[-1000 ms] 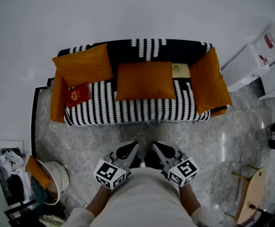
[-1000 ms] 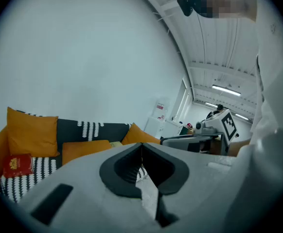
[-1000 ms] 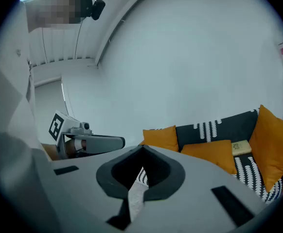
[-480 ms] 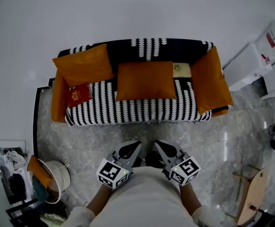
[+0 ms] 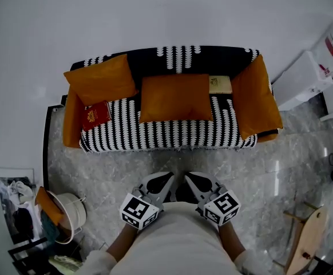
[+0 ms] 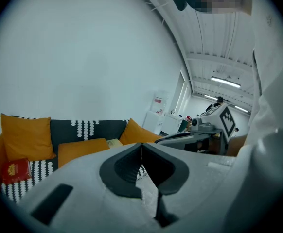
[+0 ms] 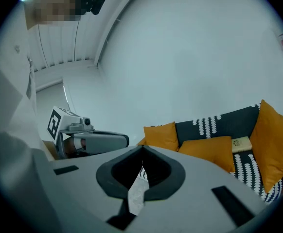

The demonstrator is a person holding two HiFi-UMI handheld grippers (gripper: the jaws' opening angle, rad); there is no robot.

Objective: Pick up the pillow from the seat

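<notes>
Left gripper (image 5: pixel 167 179) rightward; pillow (image 5: pixel 175 98) plump, orange

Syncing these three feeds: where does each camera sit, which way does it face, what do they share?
Head view: on the person's head, facing steeply down at sofa and floor; left gripper, right gripper, forearms, torso show.
Left gripper view: on the left gripper, along its shut jaws toward the sofa; right gripper shows.
Right gripper view: on the right gripper, same heading; left gripper shows.
Shared: sofa, middle pillow.
</notes>
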